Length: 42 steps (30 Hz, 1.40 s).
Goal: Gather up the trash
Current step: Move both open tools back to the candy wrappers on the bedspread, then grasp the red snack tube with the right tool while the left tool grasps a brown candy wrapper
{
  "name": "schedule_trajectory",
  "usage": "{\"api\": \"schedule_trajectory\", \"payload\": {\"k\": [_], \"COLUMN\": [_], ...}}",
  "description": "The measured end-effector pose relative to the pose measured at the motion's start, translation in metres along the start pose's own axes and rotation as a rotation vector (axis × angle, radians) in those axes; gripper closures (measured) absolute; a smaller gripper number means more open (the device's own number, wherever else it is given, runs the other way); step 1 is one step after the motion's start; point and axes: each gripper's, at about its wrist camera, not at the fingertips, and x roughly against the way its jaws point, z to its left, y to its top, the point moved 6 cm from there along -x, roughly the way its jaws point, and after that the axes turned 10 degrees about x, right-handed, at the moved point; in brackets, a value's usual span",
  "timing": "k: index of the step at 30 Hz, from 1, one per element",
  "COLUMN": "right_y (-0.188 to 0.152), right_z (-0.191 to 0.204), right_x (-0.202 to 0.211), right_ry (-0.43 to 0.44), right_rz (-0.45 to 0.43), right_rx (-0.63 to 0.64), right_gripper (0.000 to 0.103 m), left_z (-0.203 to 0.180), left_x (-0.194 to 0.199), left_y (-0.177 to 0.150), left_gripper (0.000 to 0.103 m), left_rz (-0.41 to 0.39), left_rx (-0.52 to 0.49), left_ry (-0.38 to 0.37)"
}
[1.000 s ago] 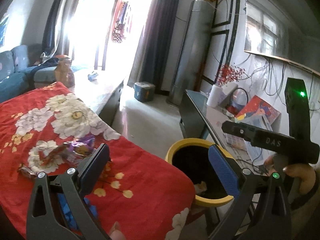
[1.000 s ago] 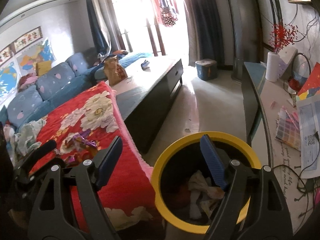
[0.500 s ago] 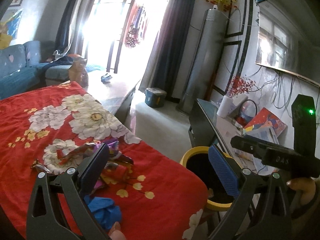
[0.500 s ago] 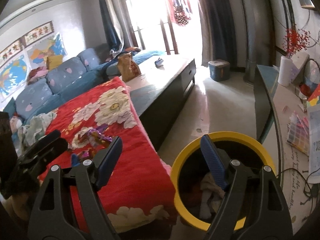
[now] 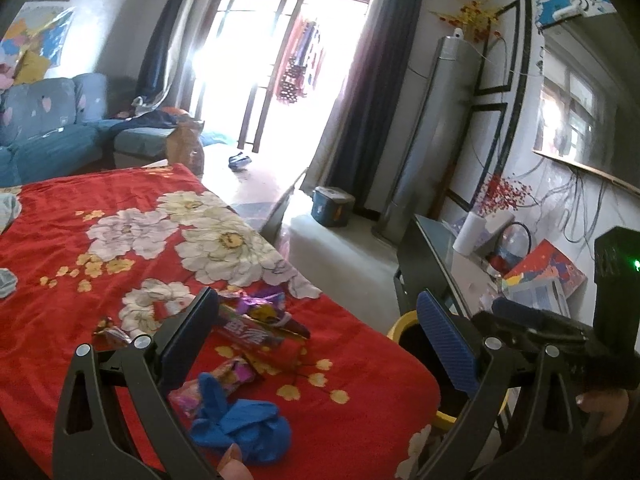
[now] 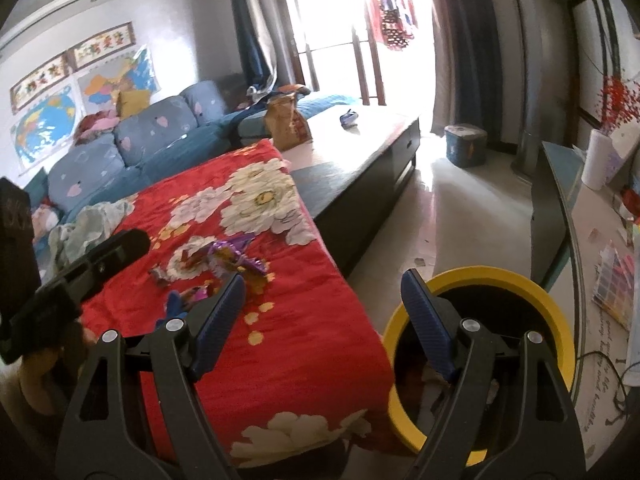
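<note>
Crumpled purple and red snack wrappers (image 5: 256,326) lie on a red flowered cloth (image 5: 100,264), with a blue rubber glove (image 5: 240,424) in front of them. My left gripper (image 5: 316,340) is open above the cloth's near corner, nothing between its fingers. The same wrappers (image 6: 224,258) show in the right wrist view. A yellow-rimmed black bin (image 6: 520,288) with crumpled paper inside stands on the floor by the cloth's corner. My right gripper (image 6: 322,314) is open and empty over the gap between cloth and bin. The bin's rim (image 5: 400,322) peeks out in the left wrist view.
A dark low table (image 6: 360,168) with a brown paper bag (image 6: 286,122) stretches behind the cloth. A blue sofa (image 6: 132,148) runs along the left. On the right is a glass-topped stand (image 6: 576,240) with papers and a paper roll. Pale floor lies between them.
Both grippers have swung left, from over the bin toward the cloth. The wrappers and blue glove now sit nearer the centre of both views, and the bin has slid off to the right.
</note>
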Motion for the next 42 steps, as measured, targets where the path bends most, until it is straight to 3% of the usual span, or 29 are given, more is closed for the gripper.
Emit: {"api": "schedule_trajectory", "payload": {"k": [18,26,33,38,42], "right_y": [0.002,0.002,-0.003,-0.006,-0.007], "right_z": [0.068,0.087,0.094,0.098,0.098], "right_x": [-0.025,-0.046,-0.079,-0.099,-0.112], "right_ry": [0.11,0.153,0.184,0.185,0.186], "right_rz": [0.037,0.066,0.127,0.153,0.173], "right_rx": [0.15,0.183,0.192,0.201,0.214], "right_gripper": [0.032,0.045,0.064,0.066,0.067], "left_z": [0.066,0.104,0.141,0.161,0.173], "left_x": [0.02,0.025,0.021,0.016,0.009], "left_y": [0.015,0.015,0.007,-0.003,-0.012], "left_gripper": [0.007,0.007,0.007,0.008,0.02], "left_rz": [-0.048,-0.05,-0.012,0.026,0.059], "left_rx": [0.115,0.183,0.265,0.331,0.376], "left_ry": [0.117,0.195,0.262,0.275,0.276]}}
